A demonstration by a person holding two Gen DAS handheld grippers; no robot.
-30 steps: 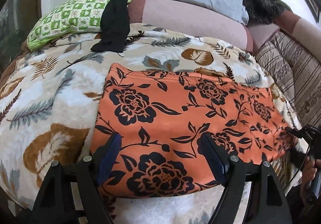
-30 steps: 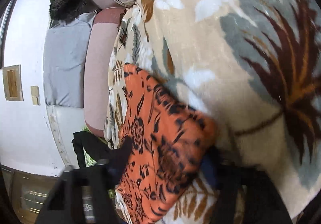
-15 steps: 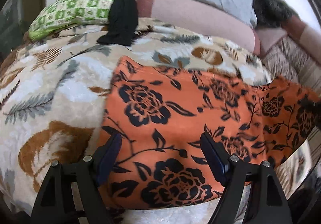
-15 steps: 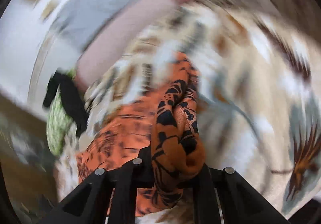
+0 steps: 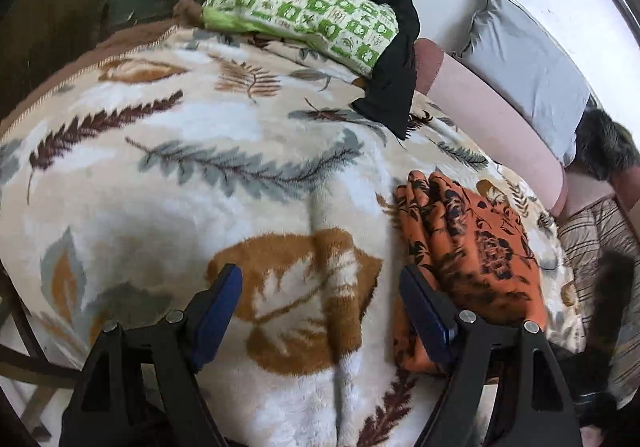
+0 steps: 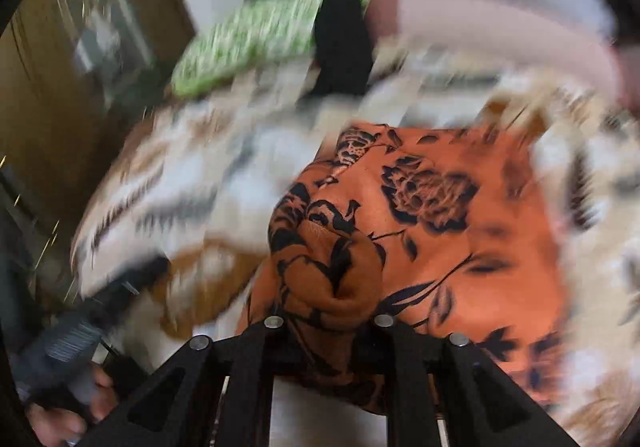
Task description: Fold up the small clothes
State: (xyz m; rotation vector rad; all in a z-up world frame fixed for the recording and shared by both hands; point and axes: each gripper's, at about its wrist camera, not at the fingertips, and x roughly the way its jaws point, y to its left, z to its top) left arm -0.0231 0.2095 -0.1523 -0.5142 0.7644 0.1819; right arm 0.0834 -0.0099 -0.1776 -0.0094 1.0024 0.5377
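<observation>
An orange cloth with black flowers [image 5: 468, 251] lies folded over on the leaf-patterned blanket [image 5: 240, 175], at the right of the left wrist view. My left gripper [image 5: 324, 311] is open and empty over bare blanket, its right finger beside the cloth's left edge. My right gripper [image 6: 326, 311] is shut on a bunched edge of the orange cloth [image 6: 440, 215] and holds it over the rest of the cloth. The right wrist view is blurred by motion.
A green patterned pillow [image 5: 304, 23] with a black garment [image 5: 392, 75] draped over it lies at the far side. A pink bolster [image 5: 492, 123] and grey pillow [image 5: 528, 63] line the wall. A striped quilt [image 5: 592, 247] is at right.
My right gripper has carried the cloth's right edge over to the left, folding the cloth in half. My left gripper has shifted left, off the cloth and over bare blanket.
</observation>
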